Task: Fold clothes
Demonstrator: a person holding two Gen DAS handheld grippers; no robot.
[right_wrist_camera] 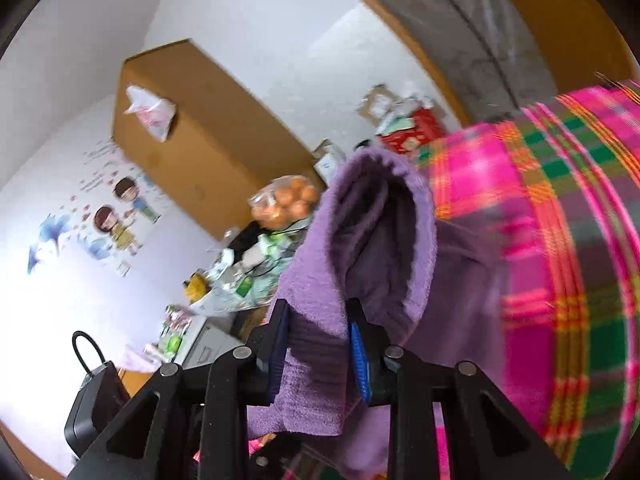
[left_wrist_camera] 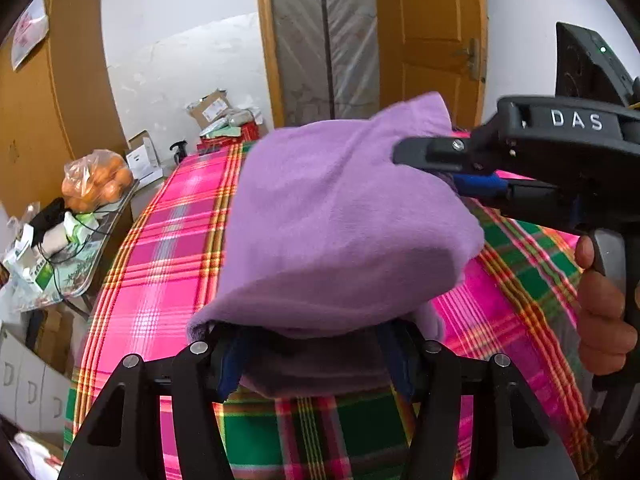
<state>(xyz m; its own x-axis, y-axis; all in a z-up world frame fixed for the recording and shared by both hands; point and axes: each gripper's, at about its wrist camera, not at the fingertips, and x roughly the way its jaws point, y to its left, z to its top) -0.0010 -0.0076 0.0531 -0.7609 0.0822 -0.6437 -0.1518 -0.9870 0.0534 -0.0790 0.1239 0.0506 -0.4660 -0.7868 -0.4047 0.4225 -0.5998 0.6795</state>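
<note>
Above the pink and green plaid blanket (left_wrist_camera: 160, 248) a purple fleece garment (left_wrist_camera: 332, 220) hangs bunched and doubled over, soft and nappy, darker in its inner folds; the left gripper (left_wrist_camera: 316, 364) pinches its lower edge between blue pads, while the right gripper (right_wrist_camera: 320, 354) is clamped on another edge, a hand (left_wrist_camera: 600, 312) wrapped round its grip; left of the blanket, on a cluttered side table (left_wrist_camera: 108, 220), a clear plastic bag (left_wrist_camera: 96, 180) holds oranges; beyond the blanket's far end sit cardboard boxes (left_wrist_camera: 210, 108).

Left tool (left_wrist_camera: 316, 364), right tool (right_wrist_camera: 318, 354): both clamped on purple cloth (left_wrist_camera: 340, 220).
</note>
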